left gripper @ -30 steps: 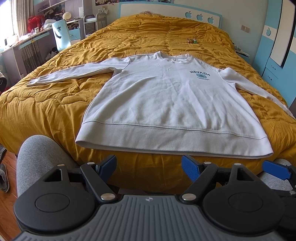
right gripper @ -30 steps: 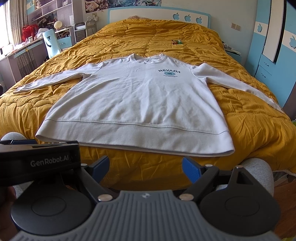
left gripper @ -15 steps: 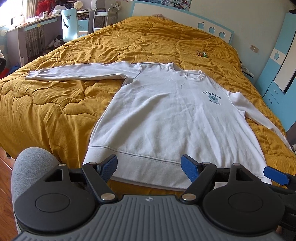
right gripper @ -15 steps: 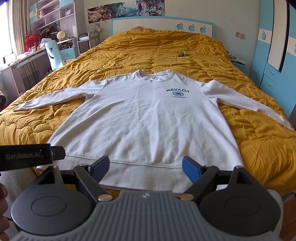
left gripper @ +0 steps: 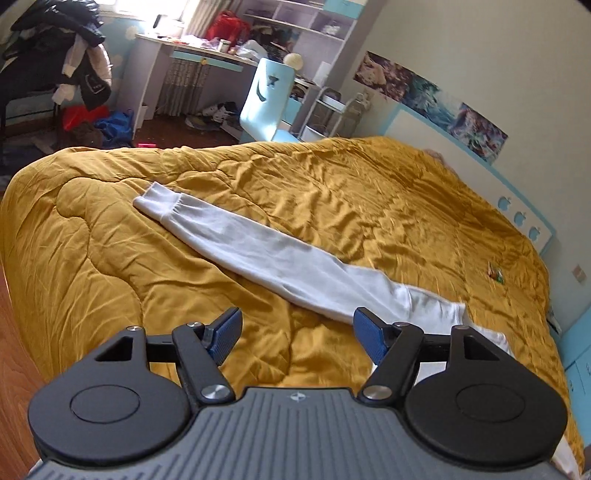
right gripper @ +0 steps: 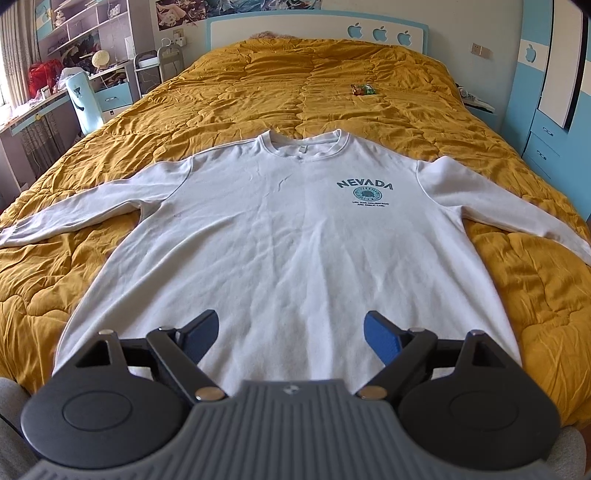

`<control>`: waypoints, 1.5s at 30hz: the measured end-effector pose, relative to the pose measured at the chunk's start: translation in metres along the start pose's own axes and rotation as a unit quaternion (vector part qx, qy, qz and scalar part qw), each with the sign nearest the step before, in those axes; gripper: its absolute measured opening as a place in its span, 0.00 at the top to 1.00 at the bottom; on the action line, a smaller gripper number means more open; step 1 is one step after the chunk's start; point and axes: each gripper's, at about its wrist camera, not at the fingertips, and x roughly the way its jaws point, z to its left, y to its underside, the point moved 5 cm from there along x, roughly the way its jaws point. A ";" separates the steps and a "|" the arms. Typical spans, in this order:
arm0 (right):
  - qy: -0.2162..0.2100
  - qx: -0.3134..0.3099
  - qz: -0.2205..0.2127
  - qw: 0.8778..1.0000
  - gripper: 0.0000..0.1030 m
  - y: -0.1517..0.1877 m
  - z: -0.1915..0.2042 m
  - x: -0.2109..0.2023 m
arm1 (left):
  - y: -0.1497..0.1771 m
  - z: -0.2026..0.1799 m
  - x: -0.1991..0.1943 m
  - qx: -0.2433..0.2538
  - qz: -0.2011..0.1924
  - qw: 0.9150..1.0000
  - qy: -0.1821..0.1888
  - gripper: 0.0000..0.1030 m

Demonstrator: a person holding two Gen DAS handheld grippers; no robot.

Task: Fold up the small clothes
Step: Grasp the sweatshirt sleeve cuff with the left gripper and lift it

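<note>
A white long-sleeved sweatshirt [right gripper: 295, 236] with a "NEVADA" print lies flat, front up, on the orange quilt [right gripper: 314, 81], sleeves spread to both sides. My right gripper [right gripper: 291, 336] is open and empty, low over the sweatshirt's lower body. In the left wrist view the sweatshirt's left sleeve [left gripper: 280, 258] runs diagonally across the quilt [left gripper: 110, 258], its cuff at the far left. My left gripper [left gripper: 297, 334] is open and empty, above the quilt just in front of the sleeve's shoulder end.
A small colourful wrapper [right gripper: 362, 89] lies on the quilt near the headboard [right gripper: 317, 26]. A light blue chair [left gripper: 267, 99], a cluttered desk [left gripper: 192, 55] and clothes stand left of the bed. Blue drawers [right gripper: 546, 144] stand at the right.
Both grippers have moved forward over the bed. The left one swung left, so it now faces the left sleeve. The right one came lower over the sweatshirt's body. Both stayed open.
</note>
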 end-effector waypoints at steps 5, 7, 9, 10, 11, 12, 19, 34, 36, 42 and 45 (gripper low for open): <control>0.011 0.011 0.018 1.000 0.21 -0.011 0.000 0.029 | -0.036 0.062 0.062 -0.067 -0.004 0.996 -0.055 0.22; 0.020 0.017 0.029 0.999 0.21 -0.012 -0.002 0.041 | -0.043 0.090 0.084 -0.107 -0.005 0.991 -0.075 0.22; 0.028 0.021 0.041 0.999 0.21 -0.012 -0.006 0.052 | -0.049 0.115 0.102 -0.144 0.003 0.986 -0.087 0.22; 0.034 0.024 0.047 0.998 0.21 -0.011 -0.008 0.057 | -0.050 0.130 0.110 -0.168 0.008 0.982 -0.089 0.24; 0.038 0.027 0.053 0.998 0.21 -0.010 -0.010 0.061 | -0.051 0.139 0.116 -0.187 0.008 0.979 -0.084 0.26; 0.042 0.029 0.060 0.997 0.21 -0.009 -0.012 0.066 | -0.053 0.148 0.122 -0.202 0.006 0.976 -0.078 0.27; 0.063 0.037 0.077 0.994 0.21 -0.005 -0.022 0.086 | -0.073 0.151 0.158 -0.174 0.003 0.977 -0.121 0.27; 0.089 0.027 0.070 0.993 0.21 0.000 -0.043 0.096 | -0.116 0.074 0.130 -0.060 -0.093 0.992 -0.059 0.94; 0.087 0.022 0.065 0.994 0.21 0.002 -0.048 0.096 | -0.123 0.046 0.117 -0.042 -0.108 0.993 -0.037 0.94; 0.066 0.046 0.045 0.996 0.21 0.005 -0.074 0.088 | -0.130 -0.044 0.093 -0.013 -0.119 0.992 0.034 0.94; 0.047 0.062 0.032 0.996 0.21 0.000 -0.092 0.086 | -0.122 -0.095 0.086 0.012 -0.112 0.991 0.065 0.94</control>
